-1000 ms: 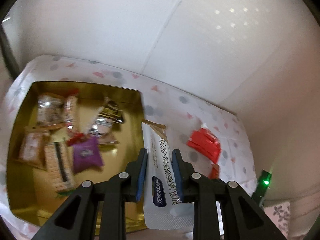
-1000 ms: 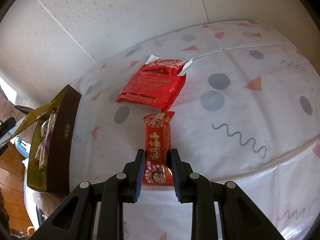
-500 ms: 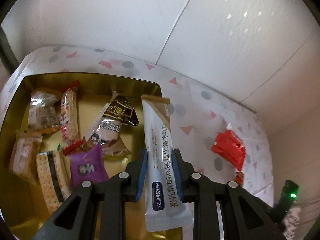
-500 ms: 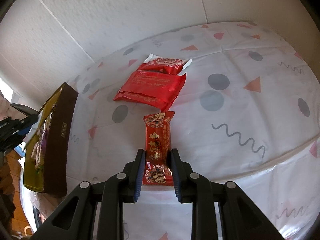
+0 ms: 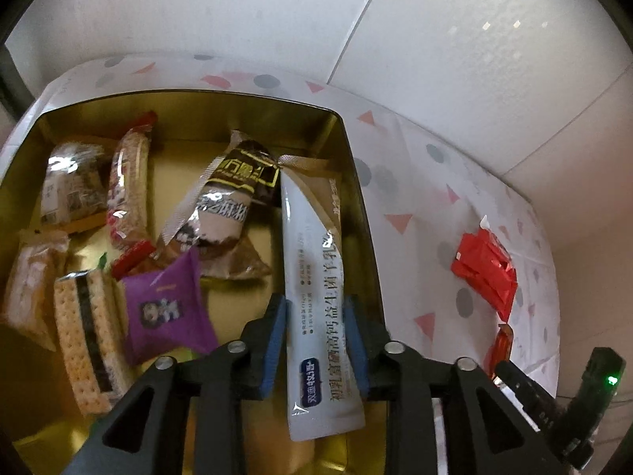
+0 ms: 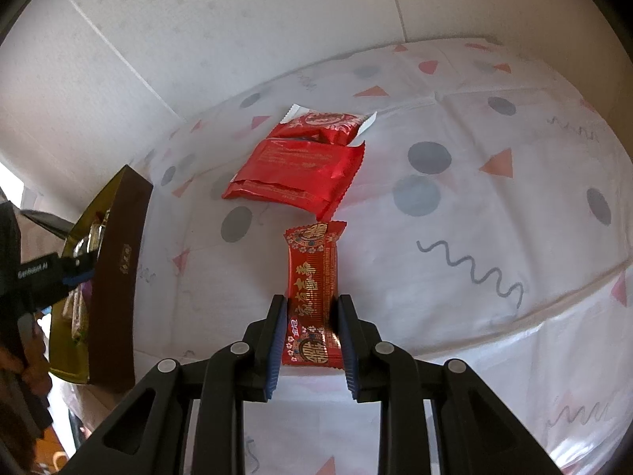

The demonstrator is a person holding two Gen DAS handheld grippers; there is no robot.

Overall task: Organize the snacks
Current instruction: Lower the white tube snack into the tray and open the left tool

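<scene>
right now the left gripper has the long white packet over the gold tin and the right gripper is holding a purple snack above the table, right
Not quite. The right gripper is shut on a red snack bar, not a purple one; the right wrist view shows it above the table. The purple packet lies in the gold tin. The left gripper does have the long white packet between its opening jaws over the tin.

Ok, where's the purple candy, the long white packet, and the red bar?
purple candy (image 5: 164, 308), left wrist view, wrapper's middle.
long white packet (image 5: 314, 273), left wrist view, printed middle.
red bar (image 6: 313, 277), right wrist view, gold-patterned middle.
</scene>
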